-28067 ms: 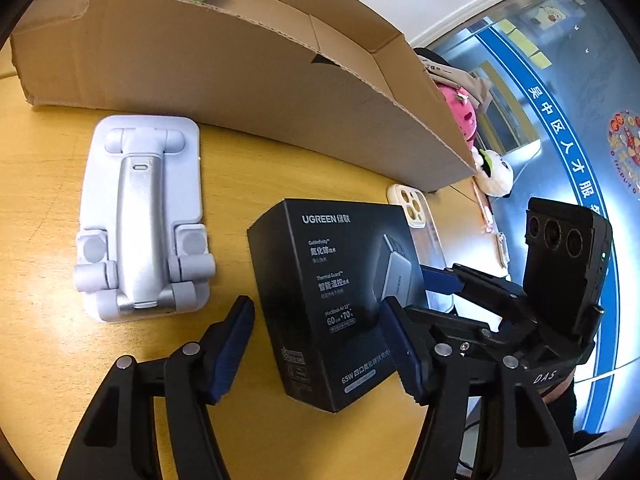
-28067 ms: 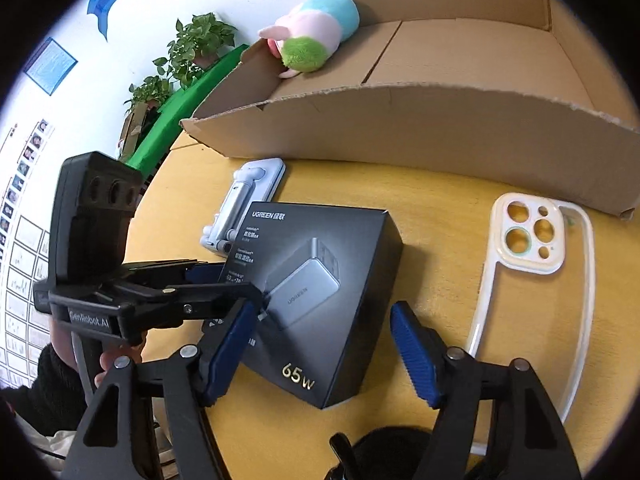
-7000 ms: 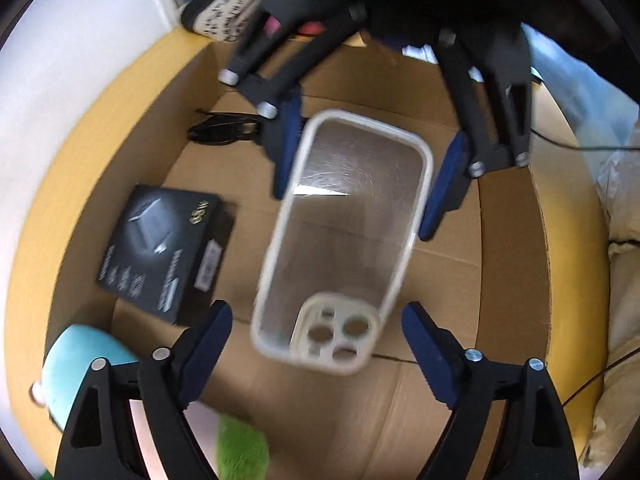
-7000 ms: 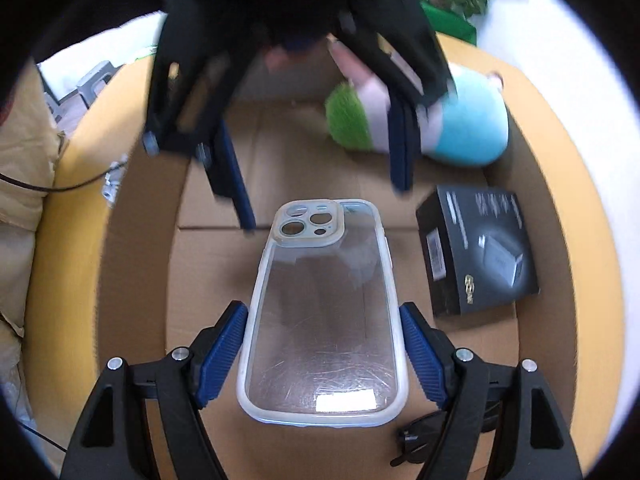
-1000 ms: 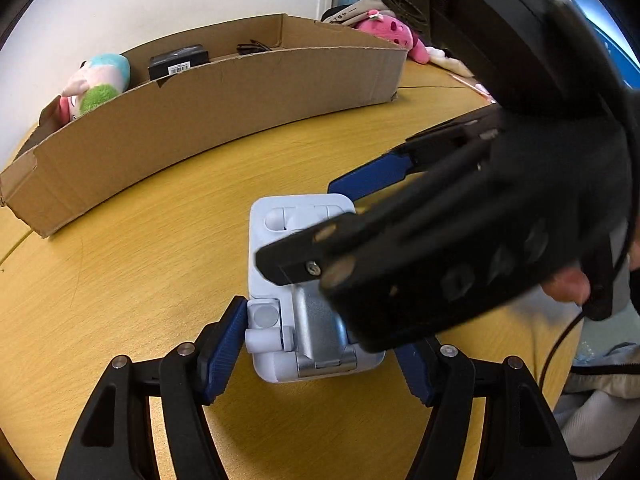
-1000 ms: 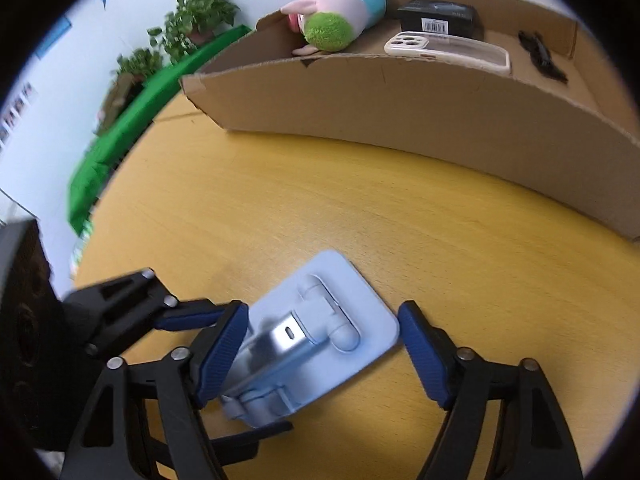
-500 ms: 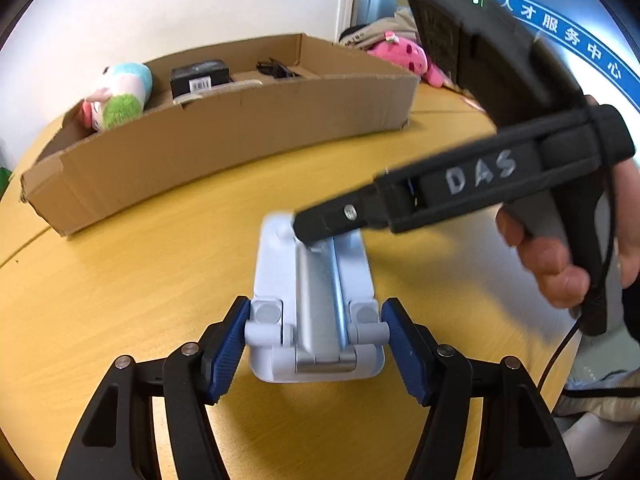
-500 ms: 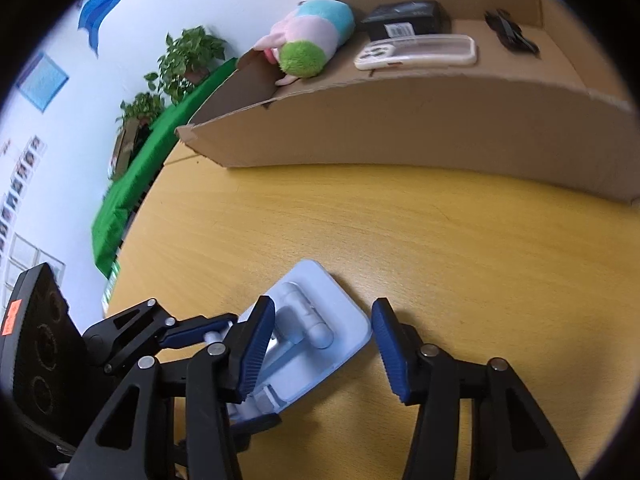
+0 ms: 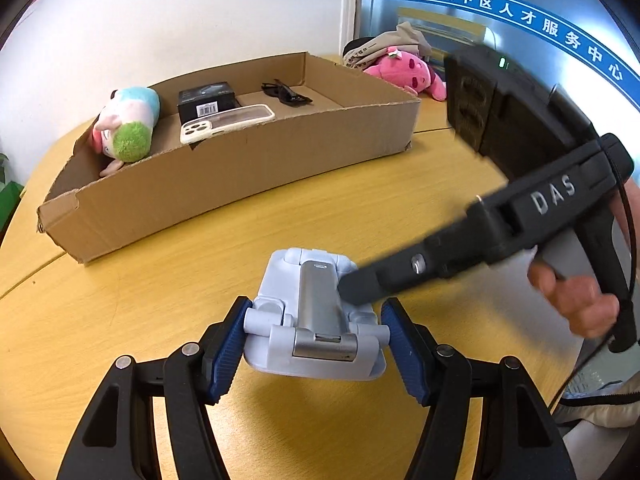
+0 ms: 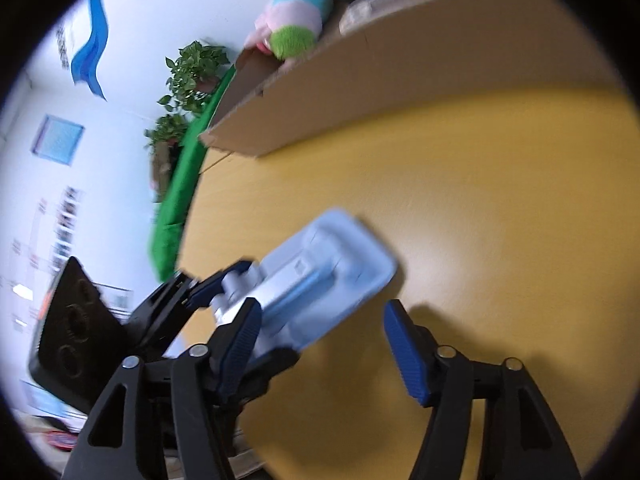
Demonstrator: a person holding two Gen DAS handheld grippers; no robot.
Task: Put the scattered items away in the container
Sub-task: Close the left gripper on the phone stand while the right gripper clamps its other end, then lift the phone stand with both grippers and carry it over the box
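A white and silver folding phone stand lies on the yellow table. My left gripper is shut on its near end, with blue pads against both sides. The stand also shows blurred in the right wrist view. My right gripper is open and empty, with its left pad beside the stand. In the left wrist view one black finger of it reaches over the stand from the right. The cardboard box behind holds a plush toy, a black charger box, a clear phone case and black sunglasses.
A pink plush and a beige bundle lie behind the box's right end. A green bench and potted plants stand beyond the table's left edge. Bare yellow tabletop lies between the stand and the box.
My left gripper has closed fully on the phone stand. My right gripper has swung back to the right and away from the stand, and its view is blurred.
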